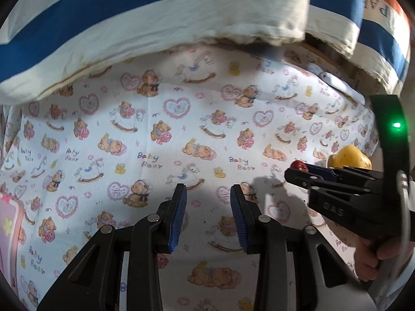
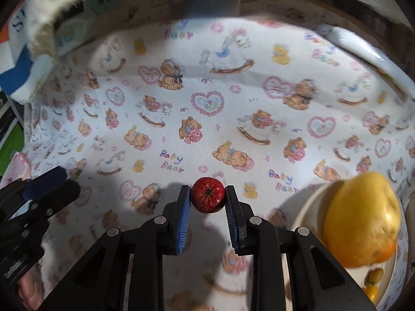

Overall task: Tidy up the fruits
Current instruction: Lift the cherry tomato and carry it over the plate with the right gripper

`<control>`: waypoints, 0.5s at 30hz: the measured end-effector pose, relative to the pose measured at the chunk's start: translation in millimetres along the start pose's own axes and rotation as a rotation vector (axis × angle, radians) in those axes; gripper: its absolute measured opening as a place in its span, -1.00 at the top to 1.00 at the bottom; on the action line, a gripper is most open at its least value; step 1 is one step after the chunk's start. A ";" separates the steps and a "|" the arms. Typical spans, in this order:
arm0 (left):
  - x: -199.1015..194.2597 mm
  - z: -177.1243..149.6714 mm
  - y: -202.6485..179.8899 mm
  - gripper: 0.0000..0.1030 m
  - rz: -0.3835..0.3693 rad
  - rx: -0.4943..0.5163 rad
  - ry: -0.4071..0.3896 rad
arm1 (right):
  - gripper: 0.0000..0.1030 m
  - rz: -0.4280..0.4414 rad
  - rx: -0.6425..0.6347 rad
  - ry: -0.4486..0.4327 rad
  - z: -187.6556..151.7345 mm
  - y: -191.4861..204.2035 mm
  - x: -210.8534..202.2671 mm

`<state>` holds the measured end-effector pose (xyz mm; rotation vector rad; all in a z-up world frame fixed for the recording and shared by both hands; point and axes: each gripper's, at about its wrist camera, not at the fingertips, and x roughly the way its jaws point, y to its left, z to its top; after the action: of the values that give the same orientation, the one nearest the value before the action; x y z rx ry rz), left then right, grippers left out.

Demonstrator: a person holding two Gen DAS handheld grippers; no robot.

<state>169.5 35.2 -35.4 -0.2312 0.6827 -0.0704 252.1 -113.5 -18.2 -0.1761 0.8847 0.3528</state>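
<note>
My right gripper [image 2: 207,191] is shut on a small red fruit [image 2: 207,198], its blue pads pressing both sides just above the bear-print cloth [image 2: 202,83]. The left wrist view shows the same red fruit [image 1: 298,165] at the tip of the right gripper [image 1: 304,172]. To the right, a large yellow fruit [image 2: 360,220] lies on a cream plate [image 2: 304,216], along with small yellow-orange fruits [image 2: 375,276]. The yellow fruit [image 1: 350,156] peeks out behind the right gripper. My left gripper [image 1: 207,189] hovers open over the cloth, with nothing between its fingers.
A pink box [image 1: 10,233] sits at the left edge. A blue-and-white striped fabric roll [image 1: 155,20] borders the far side of the cloth. A hand [image 1: 368,261] holds the right gripper's handle. The left gripper [image 2: 58,184] enters the right wrist view from the left.
</note>
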 end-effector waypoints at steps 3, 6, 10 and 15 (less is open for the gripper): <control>-6.0 -0.9 -5.6 0.34 -0.023 0.011 -0.006 | 0.47 0.000 0.010 -0.028 -10.4 -4.1 -22.2; -12.3 -2.4 -13.7 0.34 -0.036 0.035 -0.018 | 0.46 -0.001 0.004 -0.060 -22.9 -6.6 -43.1; -17.9 -5.7 -25.9 0.34 -0.077 0.055 -0.017 | 0.47 -0.014 0.004 -0.105 -42.2 -12.0 -68.4; -28.5 -11.5 -45.5 0.34 -0.115 0.112 -0.027 | 0.47 -0.018 0.056 -0.140 -63.6 -29.0 -92.7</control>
<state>140.7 -7.2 -15.8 -0.1637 0.6361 -0.2144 163.0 -180.3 14.7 -0.1061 0.7538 0.3194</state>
